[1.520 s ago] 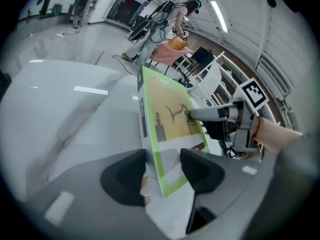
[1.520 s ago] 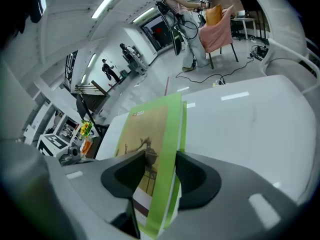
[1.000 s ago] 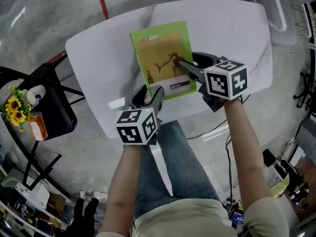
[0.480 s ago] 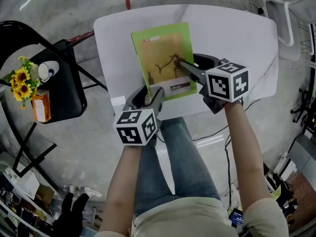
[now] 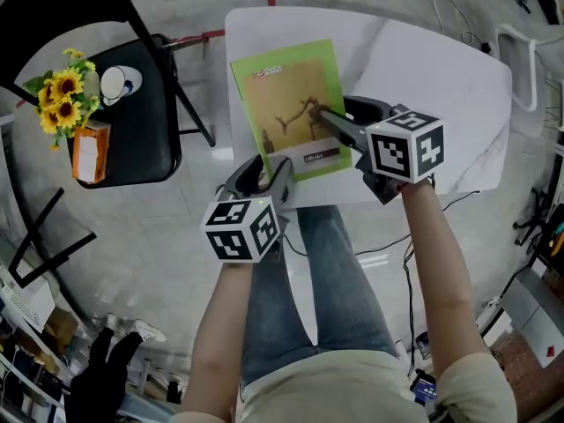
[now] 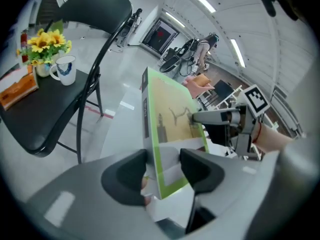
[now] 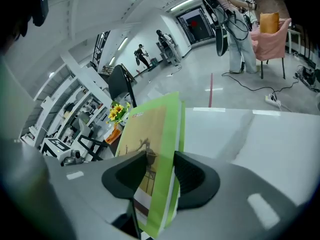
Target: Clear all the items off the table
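Note:
A green and tan book (image 5: 286, 104) is held above the white table (image 5: 423, 69), near its left end. My left gripper (image 5: 264, 170) is shut on the book's near corner, with the white pages between its jaws (image 6: 162, 171). My right gripper (image 5: 324, 117) is shut on the book's right edge, one jaw over the cover. In the right gripper view the book (image 7: 152, 149) stands edge-on between the jaws of my right gripper (image 7: 160, 176). The left gripper view shows the book's cover (image 6: 172, 119) with the right gripper (image 6: 200, 118) clamped on it.
A black folding chair (image 5: 132, 122) stands left of the table, carrying sunflowers (image 5: 62, 91), a white mug (image 5: 116, 84) and an orange box (image 5: 90, 152). The person's legs (image 5: 291, 289) are at the table's near edge. Cables lie on the floor at right.
Both grippers have carried the book left across the table, from above its middle to above its left end. The chair has come further into the head view. Both grips are unchanged.

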`<move>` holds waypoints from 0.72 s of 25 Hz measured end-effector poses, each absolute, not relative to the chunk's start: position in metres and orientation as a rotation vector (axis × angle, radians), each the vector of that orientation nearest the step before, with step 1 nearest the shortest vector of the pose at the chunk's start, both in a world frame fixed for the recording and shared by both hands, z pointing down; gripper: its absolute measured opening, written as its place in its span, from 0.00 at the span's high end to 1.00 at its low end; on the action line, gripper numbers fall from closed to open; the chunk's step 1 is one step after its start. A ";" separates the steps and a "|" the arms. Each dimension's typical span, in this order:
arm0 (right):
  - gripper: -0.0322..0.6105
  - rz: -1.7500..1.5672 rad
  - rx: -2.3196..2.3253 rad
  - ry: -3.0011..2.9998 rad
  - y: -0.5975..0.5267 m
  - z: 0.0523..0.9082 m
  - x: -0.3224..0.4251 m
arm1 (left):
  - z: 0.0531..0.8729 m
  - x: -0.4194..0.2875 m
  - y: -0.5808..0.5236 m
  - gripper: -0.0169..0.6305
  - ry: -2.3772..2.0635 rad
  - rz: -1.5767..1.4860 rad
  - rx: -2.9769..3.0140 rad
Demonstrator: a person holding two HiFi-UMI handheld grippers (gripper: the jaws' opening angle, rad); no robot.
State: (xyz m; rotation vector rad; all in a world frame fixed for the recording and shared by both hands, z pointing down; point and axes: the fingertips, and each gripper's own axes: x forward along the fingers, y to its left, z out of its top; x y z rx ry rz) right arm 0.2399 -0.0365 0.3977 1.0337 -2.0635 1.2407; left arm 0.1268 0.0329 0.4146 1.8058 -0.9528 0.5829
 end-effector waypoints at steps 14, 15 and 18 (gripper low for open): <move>0.69 1.179 0.825 -2.118 -0.048 0.400 0.093 | 0.416 -0.007 0.040 0.64 -1.125 0.480 1.680; 0.69 1.178 0.811 -2.121 -0.048 0.401 0.084 | 0.417 -0.016 0.041 0.64 -1.134 0.474 1.670; 0.69 1.169 0.776 -2.126 -0.049 0.405 0.055 | 0.420 -0.041 0.042 0.64 -1.163 0.459 1.642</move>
